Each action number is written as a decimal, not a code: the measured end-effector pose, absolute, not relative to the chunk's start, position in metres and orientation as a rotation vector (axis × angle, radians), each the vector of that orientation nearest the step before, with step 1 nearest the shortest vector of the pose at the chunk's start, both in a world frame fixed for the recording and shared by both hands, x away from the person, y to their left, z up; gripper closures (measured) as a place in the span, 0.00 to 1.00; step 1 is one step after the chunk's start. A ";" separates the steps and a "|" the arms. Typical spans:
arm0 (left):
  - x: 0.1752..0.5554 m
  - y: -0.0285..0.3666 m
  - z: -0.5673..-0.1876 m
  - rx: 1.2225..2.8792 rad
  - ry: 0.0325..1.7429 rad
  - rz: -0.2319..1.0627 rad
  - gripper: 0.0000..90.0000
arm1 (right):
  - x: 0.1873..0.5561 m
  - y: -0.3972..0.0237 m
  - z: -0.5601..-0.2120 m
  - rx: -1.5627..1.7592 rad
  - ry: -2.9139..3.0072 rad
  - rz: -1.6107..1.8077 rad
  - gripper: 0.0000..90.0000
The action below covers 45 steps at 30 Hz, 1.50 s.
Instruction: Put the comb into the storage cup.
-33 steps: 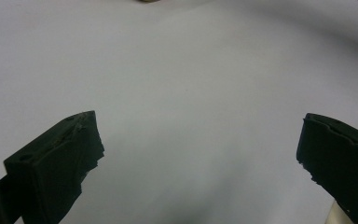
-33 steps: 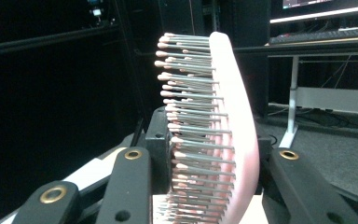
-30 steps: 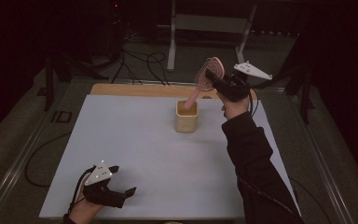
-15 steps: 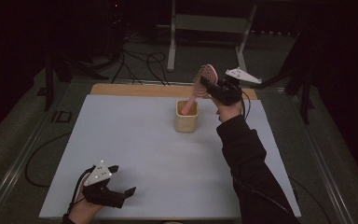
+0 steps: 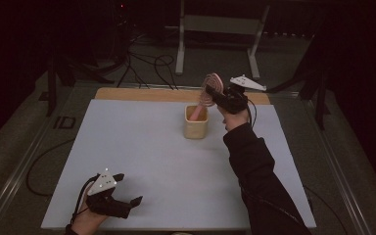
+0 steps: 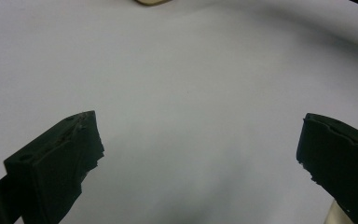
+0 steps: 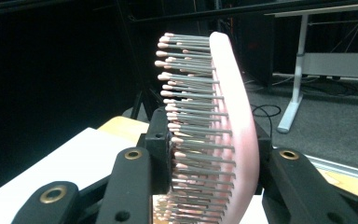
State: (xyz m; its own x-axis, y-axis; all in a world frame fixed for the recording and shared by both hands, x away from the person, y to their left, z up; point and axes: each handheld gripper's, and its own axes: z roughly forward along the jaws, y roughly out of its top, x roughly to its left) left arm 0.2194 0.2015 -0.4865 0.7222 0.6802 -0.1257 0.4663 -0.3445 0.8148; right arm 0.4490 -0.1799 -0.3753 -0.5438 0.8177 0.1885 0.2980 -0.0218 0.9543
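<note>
From the high view, my right gripper [image 5: 219, 96] clamps the pink hairbrush [image 5: 206, 95] by its head at about 1 o'clock on the tabletop [image 5: 142, 147]. Its long axis tilts, with the handle down at 7 o'clock into the beige cup [image 5: 196, 123]. My left gripper [image 5: 122, 193] rests at 7 o'clock.

In the left gripper view, the jaws stand wide apart, holding nothing.

In the right gripper view, the jaws squeeze the hairbrush [image 7: 209, 130], its bristles facing 9 o'clock.

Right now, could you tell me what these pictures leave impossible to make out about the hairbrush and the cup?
- Hairbrush handle tip: high view, hidden inside the cup, so whether it touches the bottom is unclear.
- Cup contents: high view, too small and dim.
- Right gripper pads: right gripper view, covered by the brush's bristles and back.
- Cup in the left gripper view: cut off by the top edge.
</note>
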 end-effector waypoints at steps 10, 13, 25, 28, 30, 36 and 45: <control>0.219 0.202 -0.486 1.994 0.877 0.299 0.00 | 0.452 -0.175 -0.385 1.181 1.840 1.581 0.72; 0.219 0.202 -0.486 1.995 0.876 0.297 0.00 | 0.452 -0.174 -0.387 1.181 1.845 1.582 0.72; 0.219 0.203 -0.486 1.990 0.879 0.295 0.00 | 0.455 -0.169 -0.398 1.202 1.870 1.569 0.72; 0.219 0.203 -0.487 1.991 0.878 0.293 0.00 | 0.456 -0.169 -0.400 1.209 1.873 1.568 0.72; 0.220 0.203 -0.487 1.990 0.880 0.293 0.00 | 0.456 -0.168 -0.402 1.208 1.881 1.564 0.72; 0.220 0.204 -0.487 1.991 0.880 0.292 0.00 | 0.457 -0.166 -0.410 1.216 1.900 1.548 0.72; 0.219 0.203 -0.487 1.994 0.881 0.292 0.00 | 0.458 -0.169 -0.412 1.222 1.903 1.558 0.71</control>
State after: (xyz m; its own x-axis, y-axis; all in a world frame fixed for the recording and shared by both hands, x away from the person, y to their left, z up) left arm 0.2191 0.2035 -0.4875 0.7172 0.6842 -0.1327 0.4695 -0.3336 0.8175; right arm 0.4582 -0.1695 -0.4121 -0.5418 0.8116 0.2186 0.3745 0.0003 0.9272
